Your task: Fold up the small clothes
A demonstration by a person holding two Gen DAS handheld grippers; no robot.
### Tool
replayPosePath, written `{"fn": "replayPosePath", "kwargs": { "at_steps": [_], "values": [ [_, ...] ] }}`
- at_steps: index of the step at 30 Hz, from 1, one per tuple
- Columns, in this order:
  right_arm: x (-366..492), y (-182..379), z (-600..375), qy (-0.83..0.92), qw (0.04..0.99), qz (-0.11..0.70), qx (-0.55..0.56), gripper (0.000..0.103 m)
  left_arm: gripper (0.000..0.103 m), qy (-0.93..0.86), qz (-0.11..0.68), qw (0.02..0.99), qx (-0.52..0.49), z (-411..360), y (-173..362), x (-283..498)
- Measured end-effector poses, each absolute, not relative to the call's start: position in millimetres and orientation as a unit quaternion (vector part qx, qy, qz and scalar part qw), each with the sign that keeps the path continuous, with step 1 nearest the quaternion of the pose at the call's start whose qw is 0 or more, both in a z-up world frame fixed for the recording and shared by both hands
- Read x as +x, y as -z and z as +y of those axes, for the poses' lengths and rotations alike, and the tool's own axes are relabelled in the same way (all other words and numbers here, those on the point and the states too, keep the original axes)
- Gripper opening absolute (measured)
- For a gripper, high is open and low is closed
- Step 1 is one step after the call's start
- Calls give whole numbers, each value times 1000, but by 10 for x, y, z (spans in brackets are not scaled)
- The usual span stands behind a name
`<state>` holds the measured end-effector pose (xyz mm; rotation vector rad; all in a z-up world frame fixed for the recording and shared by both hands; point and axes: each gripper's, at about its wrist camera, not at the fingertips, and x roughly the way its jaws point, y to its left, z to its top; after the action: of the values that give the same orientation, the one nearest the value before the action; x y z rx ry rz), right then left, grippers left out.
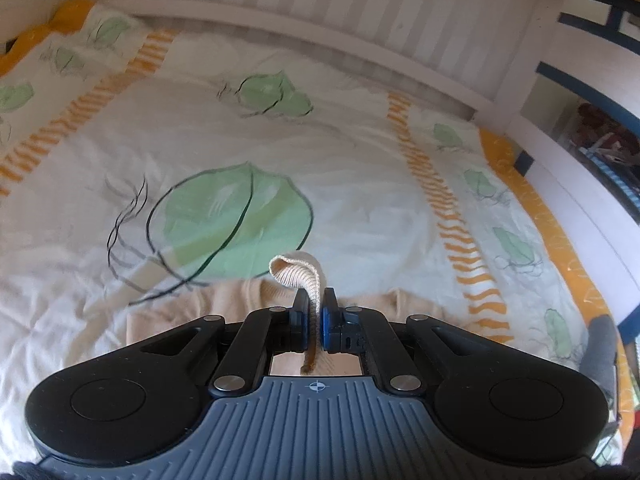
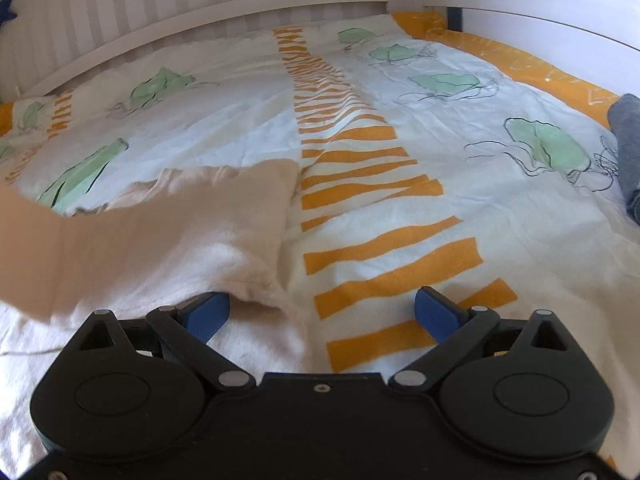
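A small cream knit garment [image 1: 224, 300] lies on the bed. My left gripper [image 1: 316, 304] is shut on its ribbed edge [image 1: 298, 270], which curls up above the blue pads and is lifted off the bed. In the right wrist view the same cream garment [image 2: 160, 236] spreads over the left half, one part raised at the far left. My right gripper [image 2: 322, 312] stands open low over the bed. Its left finger [image 2: 208, 314] is tucked under the garment's near corner; its right finger [image 2: 436, 312] is over bare cover.
The bed cover [image 1: 360, 184] is white with green leaf prints and orange striped bands [image 2: 360, 184]. White slatted bed rails [image 1: 320, 12] close the far side. A grey folded cloth [image 2: 628, 152] lies at the right edge of the bed.
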<state>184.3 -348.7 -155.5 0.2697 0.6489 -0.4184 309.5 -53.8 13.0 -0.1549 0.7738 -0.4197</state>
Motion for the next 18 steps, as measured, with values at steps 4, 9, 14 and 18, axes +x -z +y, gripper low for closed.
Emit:
{"fn": "replayPosePath", "kwargs": {
  "at_steps": [4, 9, 14, 18],
  "values": [
    [1747, 1558, -3726, 248, 904, 300, 179, 96, 6, 192, 391, 899, -49, -470, 91, 3114],
    [1736, 1536, -3690, 246, 904, 318, 147, 96, 7, 146, 432, 890, -20, -260, 505, 3189],
    [1745, 1562, -3629, 246, 905, 327, 118, 96, 11, 125, 471, 873, -3, -92, 879, 3276],
    [1735, 1587, -3620, 246, 906, 327, 106, 96, 11, 114, 463, 879, 25, 20, 1059, 3173]
  ]
}}
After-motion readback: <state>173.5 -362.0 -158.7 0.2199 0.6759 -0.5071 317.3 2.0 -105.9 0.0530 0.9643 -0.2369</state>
